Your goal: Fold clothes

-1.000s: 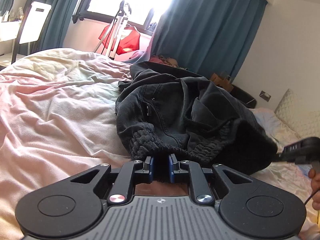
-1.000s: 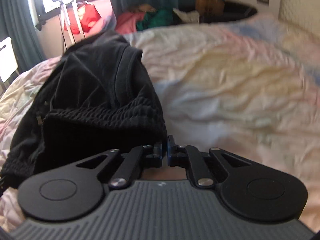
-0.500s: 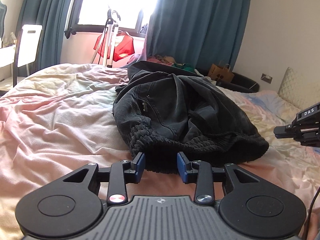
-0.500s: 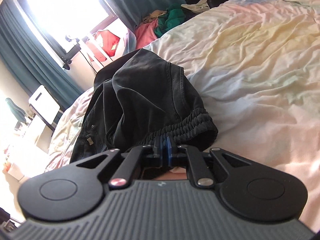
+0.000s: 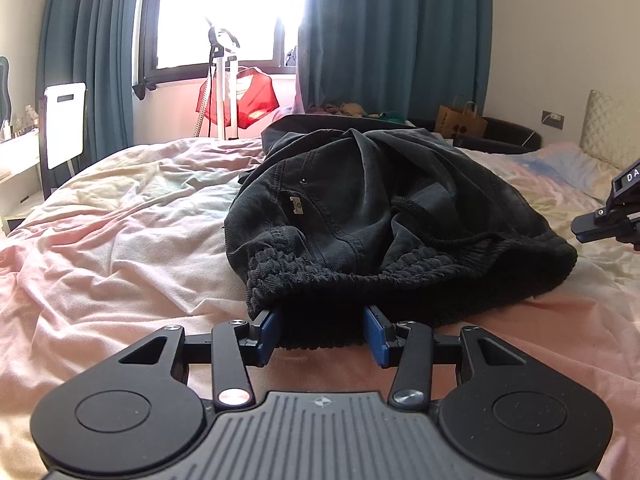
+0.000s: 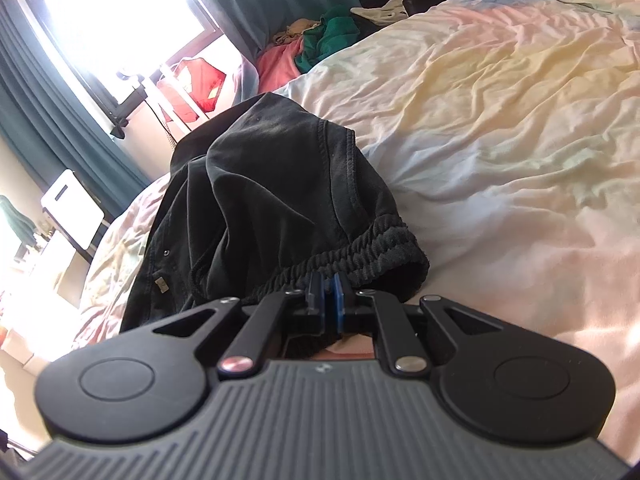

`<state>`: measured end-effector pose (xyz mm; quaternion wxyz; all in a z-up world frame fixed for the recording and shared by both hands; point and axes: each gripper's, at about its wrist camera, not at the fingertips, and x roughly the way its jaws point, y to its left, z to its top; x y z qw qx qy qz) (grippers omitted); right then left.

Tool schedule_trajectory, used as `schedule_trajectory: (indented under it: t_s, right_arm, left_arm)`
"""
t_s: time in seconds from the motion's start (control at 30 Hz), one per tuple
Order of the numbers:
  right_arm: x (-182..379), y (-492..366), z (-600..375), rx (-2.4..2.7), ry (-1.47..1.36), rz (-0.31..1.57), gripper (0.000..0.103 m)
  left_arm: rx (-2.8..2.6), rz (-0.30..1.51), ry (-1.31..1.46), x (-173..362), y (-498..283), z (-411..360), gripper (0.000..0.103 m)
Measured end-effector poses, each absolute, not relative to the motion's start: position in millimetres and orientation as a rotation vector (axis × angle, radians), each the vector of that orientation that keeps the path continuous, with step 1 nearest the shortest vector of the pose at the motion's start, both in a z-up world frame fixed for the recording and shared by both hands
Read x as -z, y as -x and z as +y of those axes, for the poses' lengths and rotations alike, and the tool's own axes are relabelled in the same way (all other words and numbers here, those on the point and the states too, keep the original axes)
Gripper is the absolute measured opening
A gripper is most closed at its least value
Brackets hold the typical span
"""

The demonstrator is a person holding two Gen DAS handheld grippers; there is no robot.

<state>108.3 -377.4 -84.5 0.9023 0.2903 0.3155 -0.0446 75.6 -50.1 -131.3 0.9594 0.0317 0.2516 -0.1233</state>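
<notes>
Black trousers [image 5: 384,200] lie bunched on the bed, their ribbed elastic waistband [image 5: 360,276] turned toward me. At the near edge of that waistband sits my left gripper [image 5: 322,332], jaws opening, blue pads apart. The band's fabric lies between the pads, which do not press on it. My right gripper [image 6: 326,298] is at the waistband's right end [image 6: 376,248], its blue pads closed together with a dark strip of the band pinched between them. In the left wrist view the right gripper [image 5: 592,222] shows at the right edge, beside the trousers.
The bed's rumpled pastel sheet [image 5: 120,240] spreads to both sides of the trousers. Beyond the bed are teal curtains [image 5: 392,32], a bright window, a white stand with a red garment [image 5: 240,96], a clothes pile [image 6: 320,40] and a paper bag [image 5: 460,124].
My left gripper's jaws have spread apart and let go of the waistband. Both views have rolled. The trousers now rest lower and flatter on the bed.
</notes>
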Motion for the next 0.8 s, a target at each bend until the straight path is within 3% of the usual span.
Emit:
schedule_trajectory:
  t_s: [0.27, 0.57, 0.8]
  right_arm:
    - [82, -102, -385, 0.126, -0.640, 0.627, 0.010]
    - [91, -101, -401, 0.186, -0.735, 0.646, 0.011]
    - [101, -107, -406, 0.185, -0.781, 0.685, 0.011]
  left_arm:
    - [0.127, 0.360, -0.199, 115, -50, -59, 0.068]
    - [0.084, 0.488, -0.224, 136, -89, -57, 0.069]
    - [0.094, 0.453, -0.117, 133, -113, -39, 0.063]
